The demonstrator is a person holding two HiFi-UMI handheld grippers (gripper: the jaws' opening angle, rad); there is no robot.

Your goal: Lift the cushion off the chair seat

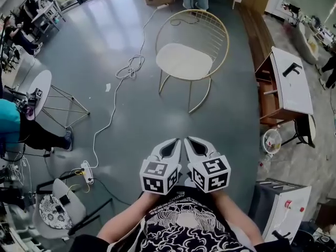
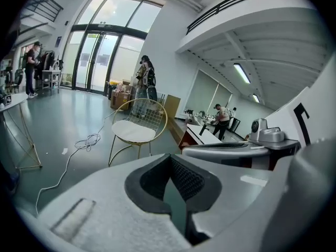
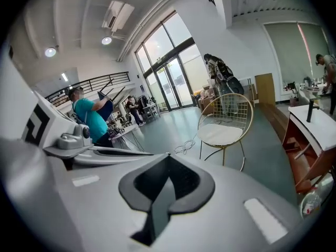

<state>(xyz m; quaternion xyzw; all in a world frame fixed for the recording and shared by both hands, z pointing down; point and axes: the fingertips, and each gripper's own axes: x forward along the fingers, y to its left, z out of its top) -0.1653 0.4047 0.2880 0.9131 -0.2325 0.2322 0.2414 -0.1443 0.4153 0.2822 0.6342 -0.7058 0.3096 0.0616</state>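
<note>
A gold wire chair [image 1: 222,33] stands on the grey floor well ahead of me, with a pale round cushion [image 1: 184,61] lying flat on its seat. The left gripper view shows the cushion [image 2: 134,131] at mid-left, and the right gripper view shows it [image 3: 219,134] to the right of centre. My left gripper [image 1: 177,142] and right gripper [image 1: 188,140] are held side by side close to my chest, both pointing at the chair. Each is shut and holds nothing. A wide stretch of floor separates them from the chair.
A white cable [image 1: 128,70] snakes over the floor left of the chair to a power strip [image 1: 86,172]. A round side table [image 1: 37,91] and a seated person in teal [image 1: 8,125] are at the left. A white desk [image 1: 291,83] and cabinet [image 1: 283,209] stand at the right.
</note>
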